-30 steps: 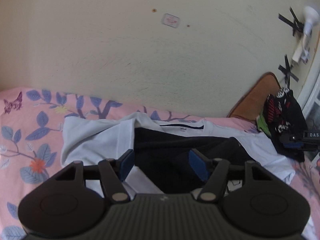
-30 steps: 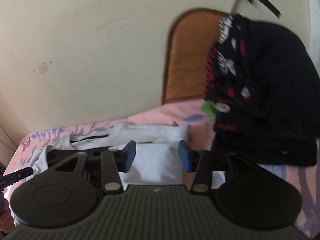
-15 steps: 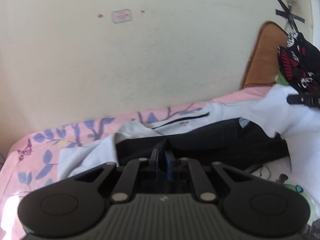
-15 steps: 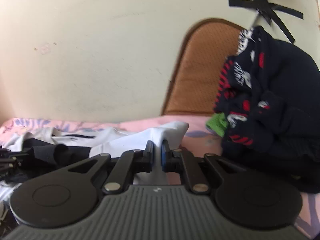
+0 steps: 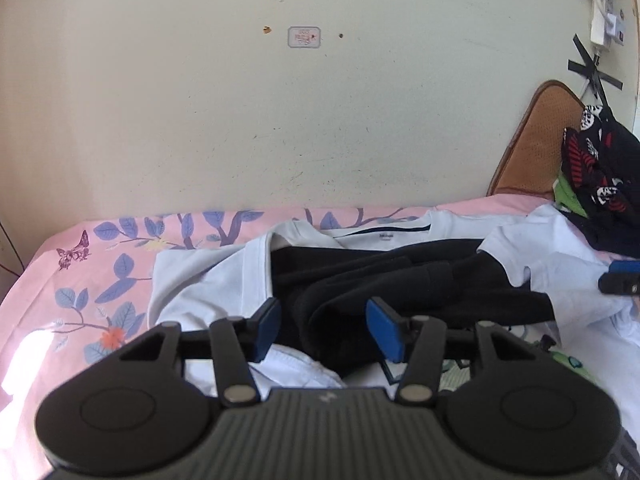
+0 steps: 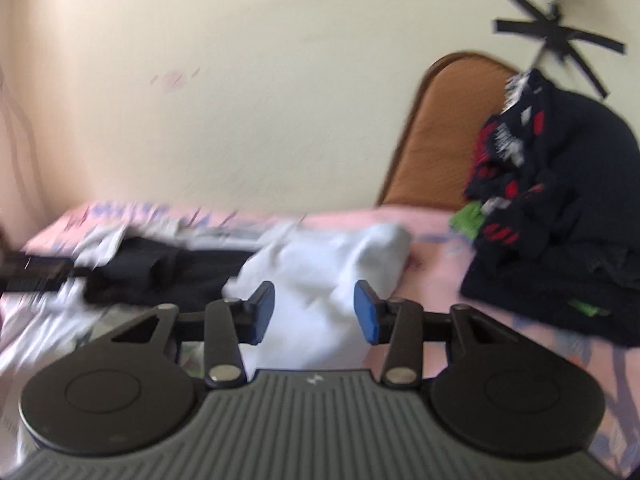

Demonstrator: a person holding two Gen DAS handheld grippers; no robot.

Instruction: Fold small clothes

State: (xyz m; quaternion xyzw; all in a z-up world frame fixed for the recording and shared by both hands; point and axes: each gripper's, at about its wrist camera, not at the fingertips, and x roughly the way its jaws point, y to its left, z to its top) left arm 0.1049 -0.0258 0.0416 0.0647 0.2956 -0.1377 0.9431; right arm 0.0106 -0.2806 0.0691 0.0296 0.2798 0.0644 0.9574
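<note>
A white T-shirt (image 5: 208,280) lies spread on the pink floral bed sheet (image 5: 80,280), with a crumpled black garment (image 5: 400,280) on top of it. My left gripper (image 5: 324,330) is open, its blue pads either side of a fold of the black garment. My right gripper (image 6: 314,316) is open over the white shirt's bunched sleeve (image 6: 340,268); its tip also shows in the left wrist view (image 5: 620,278). The black garment (image 6: 160,276) lies to its left, blurred.
A pile of dark patterned clothes (image 6: 560,220) sits at the right, against a brown wicker headboard (image 6: 436,132). It also shows in the left wrist view (image 5: 600,184). A cream wall (image 5: 320,100) runs behind the bed. Tape and a power strip (image 5: 600,20) hang on it.
Both grippers were shut on cloth half a second ago and have now opened. The black garment and the white sleeve have dropped back onto the bed.
</note>
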